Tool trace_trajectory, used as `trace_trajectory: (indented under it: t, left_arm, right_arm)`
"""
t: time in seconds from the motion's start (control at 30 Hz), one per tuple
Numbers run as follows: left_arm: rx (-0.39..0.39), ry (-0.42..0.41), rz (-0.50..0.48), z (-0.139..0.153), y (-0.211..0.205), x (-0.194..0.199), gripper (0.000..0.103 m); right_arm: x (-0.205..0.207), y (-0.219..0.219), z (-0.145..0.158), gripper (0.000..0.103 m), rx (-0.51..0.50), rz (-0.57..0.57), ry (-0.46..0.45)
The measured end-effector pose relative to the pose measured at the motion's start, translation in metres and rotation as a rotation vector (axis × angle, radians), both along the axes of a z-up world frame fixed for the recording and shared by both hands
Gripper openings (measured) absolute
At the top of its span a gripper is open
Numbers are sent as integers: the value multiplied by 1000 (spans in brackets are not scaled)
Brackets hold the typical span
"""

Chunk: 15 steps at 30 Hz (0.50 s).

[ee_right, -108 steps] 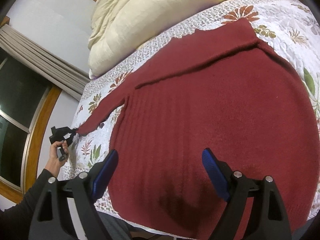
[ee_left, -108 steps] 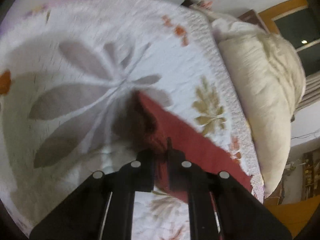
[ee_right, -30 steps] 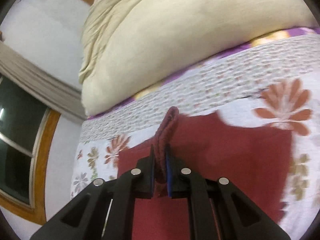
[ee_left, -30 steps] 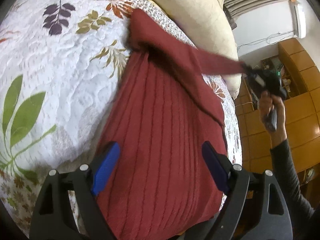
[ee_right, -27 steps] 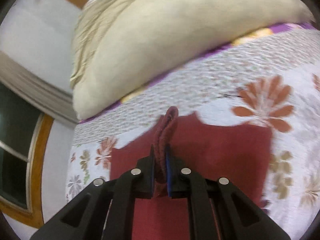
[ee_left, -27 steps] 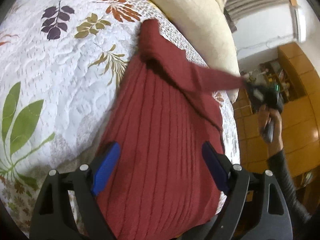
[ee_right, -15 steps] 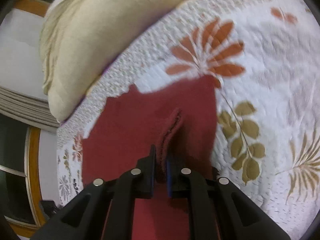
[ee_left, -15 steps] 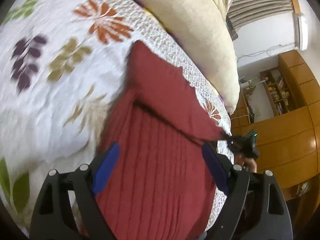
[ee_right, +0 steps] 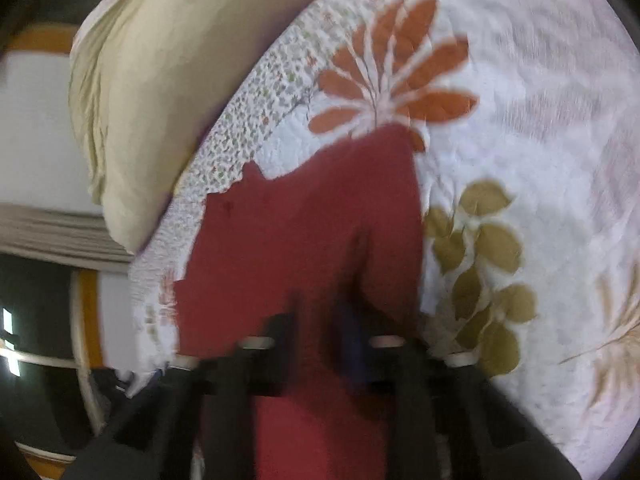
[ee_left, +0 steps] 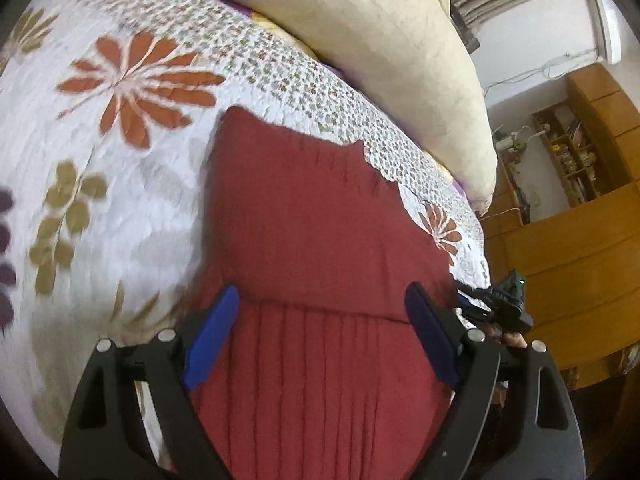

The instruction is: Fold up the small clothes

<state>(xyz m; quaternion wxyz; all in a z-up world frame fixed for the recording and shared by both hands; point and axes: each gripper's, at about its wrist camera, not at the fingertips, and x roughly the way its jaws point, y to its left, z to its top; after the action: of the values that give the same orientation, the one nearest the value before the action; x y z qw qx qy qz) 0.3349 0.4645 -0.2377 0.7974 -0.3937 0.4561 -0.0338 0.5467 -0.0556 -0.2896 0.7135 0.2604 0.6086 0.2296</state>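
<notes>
Folded across since a moment ago, the sleeve now lies flat over the red sweater (ee_left: pixel 320 240) on the bedspread (ee_left: pixel 120 160). Left gripper (ee_left: pixel 320 332) hovers wide apart, empty; right gripper (ee_right: pixel 320 320) too blurred to tell. Next, likely folding the body.

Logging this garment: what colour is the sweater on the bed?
Dark red, with ribbed vertical lines on its lower part. The sweater shows best in the left wrist view.
</notes>
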Motion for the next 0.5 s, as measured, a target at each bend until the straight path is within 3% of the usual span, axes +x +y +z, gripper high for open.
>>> trace_trajectory:
  t: [0.13, 0.27, 0.37, 0.5]
  left_arm:
    - [13, 10, -4, -2, 2, 22, 84]
    - [32, 45, -7, -13, 3, 40, 85]
    - [25, 82, -12, -25, 4, 51, 85]
    - [-29, 7, -53, -18, 5, 62, 85]
  right_arm:
    - [-7, -4, 18, 6, -32, -6, -97]
    - [-12, -7, 7, 6, -98, -9, -95]
    - [-12, -6, -2, 8, -91, 8, -74]
    - [-16, -22, 22, 17, -53, -44, -167]
